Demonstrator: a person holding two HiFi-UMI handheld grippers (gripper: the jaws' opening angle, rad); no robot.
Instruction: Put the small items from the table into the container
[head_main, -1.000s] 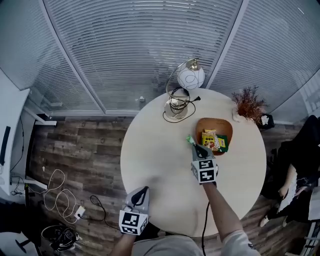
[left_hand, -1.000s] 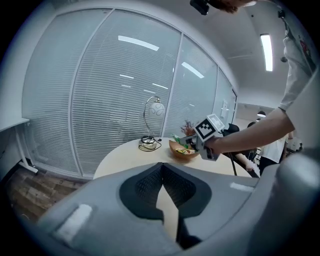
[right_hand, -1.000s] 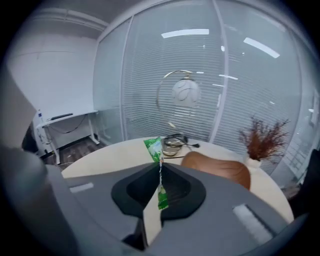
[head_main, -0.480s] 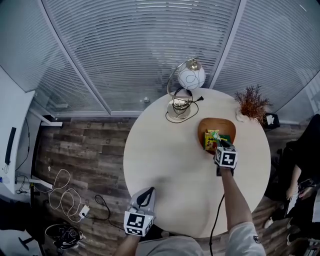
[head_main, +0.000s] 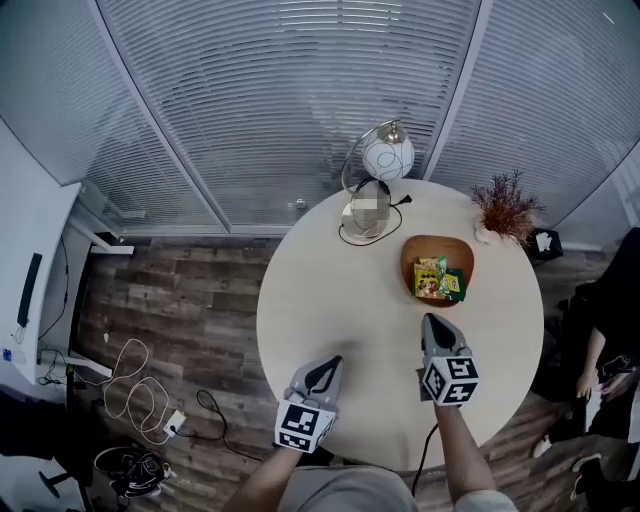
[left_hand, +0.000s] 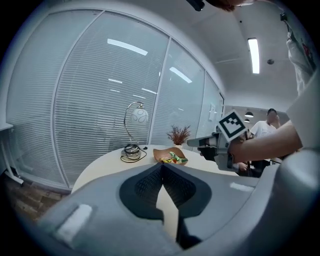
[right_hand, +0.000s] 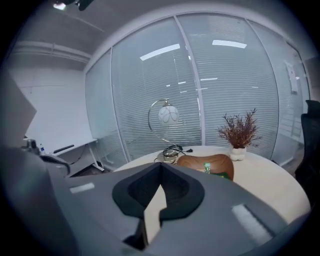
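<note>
Snack packets (head_main: 432, 279) flat in wooden bowl (head_main: 412, 254) on table (head_main: 330, 290) (long sides toward window (head_main: 300, 90)), right gripper (head_main: 431, 320) short of bowl, left gripper (head_main: 328, 362) beside it, both tilted slightly down, jaws together, empty

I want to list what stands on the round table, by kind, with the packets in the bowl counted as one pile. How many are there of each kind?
Lamp: 1
Potted plant: 1
Wooden bowl: 1
Pile of packets: 1
Total: 4
</note>
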